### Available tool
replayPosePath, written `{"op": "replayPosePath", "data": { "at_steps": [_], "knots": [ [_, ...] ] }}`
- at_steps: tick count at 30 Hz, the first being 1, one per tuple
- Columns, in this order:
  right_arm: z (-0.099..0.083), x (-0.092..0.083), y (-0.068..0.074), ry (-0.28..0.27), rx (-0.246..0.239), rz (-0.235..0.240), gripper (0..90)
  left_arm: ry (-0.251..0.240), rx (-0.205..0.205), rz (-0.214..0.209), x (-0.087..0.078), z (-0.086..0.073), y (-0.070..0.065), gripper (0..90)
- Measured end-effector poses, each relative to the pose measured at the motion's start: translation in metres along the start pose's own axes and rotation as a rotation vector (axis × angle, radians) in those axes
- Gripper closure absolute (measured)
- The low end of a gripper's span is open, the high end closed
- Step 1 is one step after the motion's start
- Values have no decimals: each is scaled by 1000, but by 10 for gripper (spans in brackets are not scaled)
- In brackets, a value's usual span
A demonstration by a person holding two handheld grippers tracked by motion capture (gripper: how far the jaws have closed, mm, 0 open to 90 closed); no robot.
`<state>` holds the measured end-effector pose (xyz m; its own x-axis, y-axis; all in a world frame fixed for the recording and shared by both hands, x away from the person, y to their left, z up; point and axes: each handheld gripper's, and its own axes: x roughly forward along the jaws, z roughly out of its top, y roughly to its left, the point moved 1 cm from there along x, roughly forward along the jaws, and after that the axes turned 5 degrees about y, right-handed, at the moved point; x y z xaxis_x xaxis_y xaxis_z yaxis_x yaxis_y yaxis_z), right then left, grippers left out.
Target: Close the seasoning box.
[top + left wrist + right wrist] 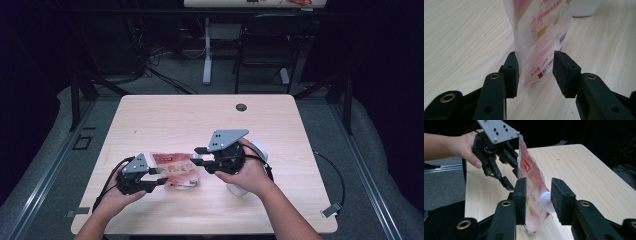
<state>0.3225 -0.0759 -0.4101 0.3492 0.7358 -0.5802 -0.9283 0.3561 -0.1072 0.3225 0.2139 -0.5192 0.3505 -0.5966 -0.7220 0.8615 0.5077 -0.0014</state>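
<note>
— Where's the pouch?

— Pouch (175, 170) on the surface (165, 120), toward the near edge, between both tongs. Red and white print, clear plastic, white spout (545, 199) low on one face.

— Left tongs?

— Left tongs (161, 181) at the pouch's 8 o'clock in the high view. Jaws apart, one either side of the pouch's lower edge in the left gripper view; left pad touching or nearly touching the plastic, right pad clear of it. No clamp.

— Right tongs?

— Right tongs (197, 159) at the pouch's 2 o'clock in the high view. Jaws apart around the pouch in the right gripper view: plastic lying against the left pad, spout just beside the right pad. Hard to call contact there. Not clamped.

— Anything else?

— White cup (259, 149) at 3 o'clock behind the right hand (250, 172), partly hidden.
</note>
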Motion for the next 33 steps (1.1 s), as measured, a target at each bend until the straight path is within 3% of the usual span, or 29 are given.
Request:
{"op": "replayPosePath", "data": {
  "at_steps": [8,12,19,25,30,33],
  "knots": [
    [-13,-22,-6,-44,56,-19,636,-39,-44,1,-1,-9,-2,563],
    [-22,-42,-12,-70,81,-59,629,-50,-53,13,-5,-14,-4,556],
    [-52,-79,-30,-112,186,-169,634,-32,-81,30,-10,-23,-5,552],
    [-85,-101,-48,-106,291,-307,661,-21,-87,48,-13,-30,-6,549],
    [-110,-112,-57,-151,378,-364,724,-19,-99,63,-17,-35,-6,548],
    [-122,-117,-62,-168,417,-419,818,-23,-111,63,-19,-38,-6,548]
  ]
}}
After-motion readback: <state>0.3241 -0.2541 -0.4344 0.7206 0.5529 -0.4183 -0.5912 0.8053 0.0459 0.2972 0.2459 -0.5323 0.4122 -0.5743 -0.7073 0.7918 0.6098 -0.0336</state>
